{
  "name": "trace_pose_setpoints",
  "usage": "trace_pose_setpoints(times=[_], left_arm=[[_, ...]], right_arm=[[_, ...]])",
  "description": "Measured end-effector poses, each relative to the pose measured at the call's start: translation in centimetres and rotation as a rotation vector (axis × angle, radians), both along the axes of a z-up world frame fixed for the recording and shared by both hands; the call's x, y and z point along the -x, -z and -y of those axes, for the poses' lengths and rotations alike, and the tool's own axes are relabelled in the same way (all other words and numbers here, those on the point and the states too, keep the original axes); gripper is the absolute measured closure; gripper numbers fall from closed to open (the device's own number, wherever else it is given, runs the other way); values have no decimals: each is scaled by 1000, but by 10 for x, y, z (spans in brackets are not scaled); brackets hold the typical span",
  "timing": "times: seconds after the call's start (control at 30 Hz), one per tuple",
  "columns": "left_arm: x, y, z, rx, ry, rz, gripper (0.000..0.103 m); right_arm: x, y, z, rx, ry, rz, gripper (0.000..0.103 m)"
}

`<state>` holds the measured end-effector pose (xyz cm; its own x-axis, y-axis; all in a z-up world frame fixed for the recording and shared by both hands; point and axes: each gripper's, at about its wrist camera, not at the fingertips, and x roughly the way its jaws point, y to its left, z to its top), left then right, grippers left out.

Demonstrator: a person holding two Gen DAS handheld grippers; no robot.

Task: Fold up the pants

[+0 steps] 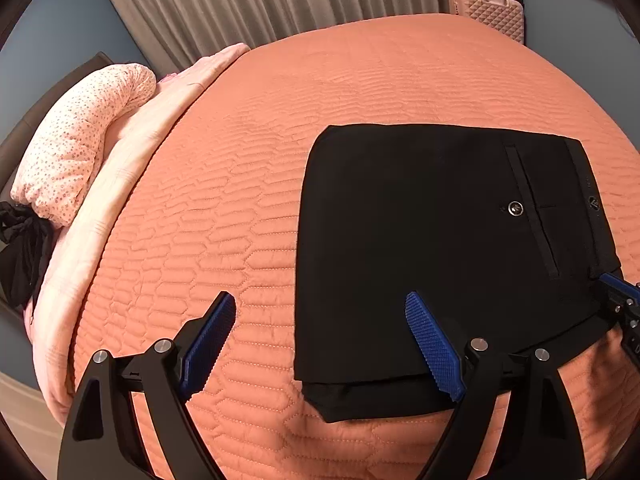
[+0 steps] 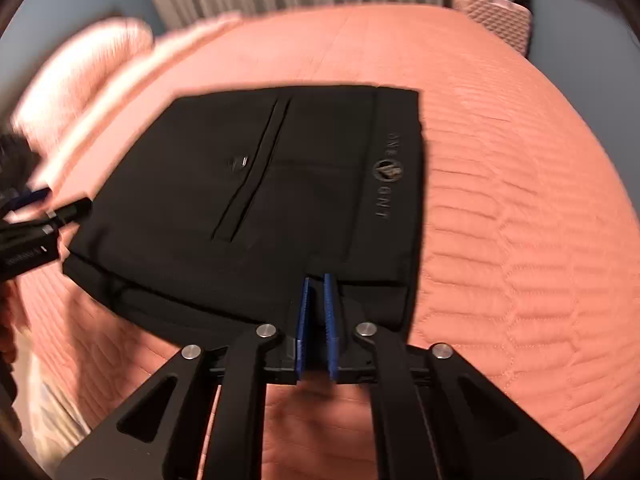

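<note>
- The left tool [image 1: 320,308] hovers low over the bed with its blue pads [image 1: 208,344] spread wide apart; nothing is between them, one pad above the bare bedspread, the other above the near left part of the pants.
- The right tool [image 2: 317,280] has its two blue pads [image 2: 303,320] drawn close together, only a narrow gap showing; its tips sit at the near edge of the pants by the waistband, and whether cloth is pinched between them cannot be told, since the right wrist view is blurred.
- The black pants [image 1: 420,240] lie folded into a compact rectangle on the bed, flat, with lower layers showing along the near edge.
- On the top layer a welt pocket with a small button [image 1: 515,208] is visible, and the waistband [image 2: 394,172] with a round logo and lettering runs along the right side.
- The orange quilted bedspread [image 1: 240,160] surrounds the pants on all sides.
- Further off to the left, a pale pink folded blanket [image 1: 120,176] lies along the bed's edge with a dotted pillow [image 1: 80,140] on it.
- At the back hang grey curtains [image 1: 260,0], with a pink suitcase [image 1: 492,12] standing beyond the far right corner.
</note>
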<state>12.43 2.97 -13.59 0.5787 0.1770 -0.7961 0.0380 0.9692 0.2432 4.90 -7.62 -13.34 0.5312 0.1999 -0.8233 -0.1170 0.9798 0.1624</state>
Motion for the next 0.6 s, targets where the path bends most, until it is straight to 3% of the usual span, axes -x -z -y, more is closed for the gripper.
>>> trace_pose_setpoints(times=[0.07, 0.13, 0.2, 0.27, 0.33, 0.4, 0.43, 0.53, 0.6], left_arm=[[1, 2, -7, -18, -9, 6, 17], [0, 7, -20, -11, -38, -8, 17], [1, 11, -36, 21, -73, -16, 18], [0, 14, -52, 68, -108, -23, 18], [0, 19, -60, 107, -116, -39, 18], [1, 24, -58, 103, -105, -48, 18], [2, 26, -55, 86, -98, -43, 18], [1, 34, -49, 31, -78, -33, 17], [-1, 40, -47, 21, -73, -43, 16]], right_arm=[[-1, -9, -11, 53, 15, -19, 97], [-14, -17, -9, 35, 29, -44, 93], [-29, -36, 14, -21, 42, 0, 91], [-42, -53, 2, -82, 3, 25, 91], [-84, -67, -31, -143, -60, 51, 91], [-116, -68, -62, -172, -140, 45, 91], [-126, -71, -53, -185, -166, 41, 91], [-169, -45, -113, -144, -273, -34, 92], [-186, -17, -126, -72, -293, -85, 98]])
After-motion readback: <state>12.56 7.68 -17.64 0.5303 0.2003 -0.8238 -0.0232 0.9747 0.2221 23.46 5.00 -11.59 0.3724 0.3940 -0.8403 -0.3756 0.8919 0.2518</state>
